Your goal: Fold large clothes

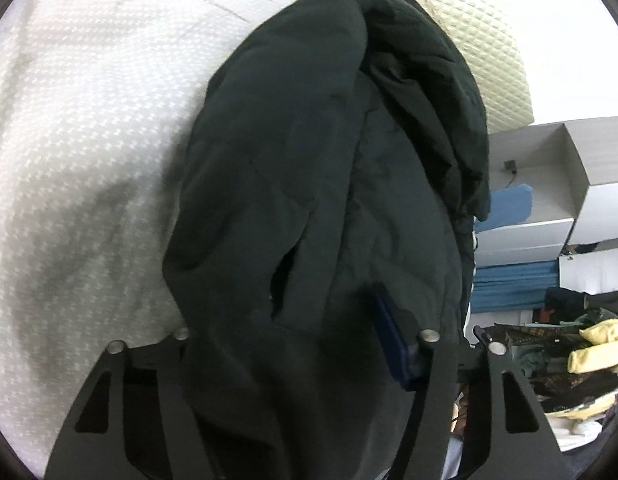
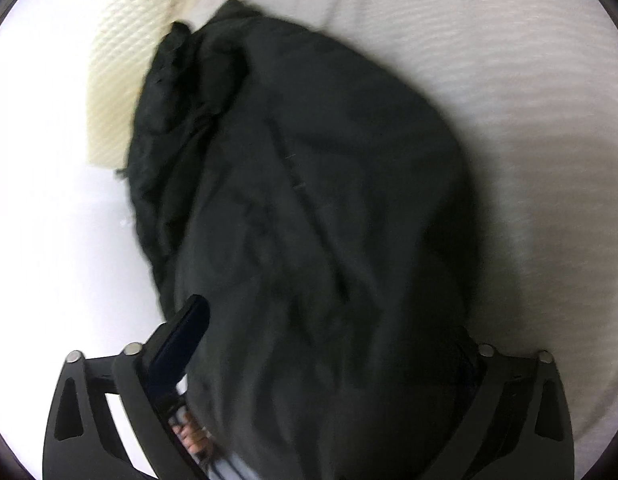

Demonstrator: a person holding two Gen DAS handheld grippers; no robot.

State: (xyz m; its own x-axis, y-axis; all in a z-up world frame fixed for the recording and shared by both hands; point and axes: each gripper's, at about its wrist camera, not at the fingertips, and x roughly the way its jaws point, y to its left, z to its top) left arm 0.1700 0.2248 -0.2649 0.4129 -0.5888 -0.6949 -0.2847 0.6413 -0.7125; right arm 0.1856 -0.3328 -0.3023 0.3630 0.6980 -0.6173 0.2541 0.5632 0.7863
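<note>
A large black padded jacket lies bunched on a white patterned bed sheet. It fills the middle of the left wrist view and drapes over my left gripper, hiding the left finger; the right blue-padded finger shows beside the cloth. In the right wrist view the same jacket covers my right gripper. Only its left blue-padded finger shows, pressed against the cloth edge. Both grippers have cloth between their fingers, wide apart.
A cream quilted mattress edge runs behind the jacket and also shows in the right wrist view. At the right of the left wrist view stand white shelves with blue cloth and a heap of clothes.
</note>
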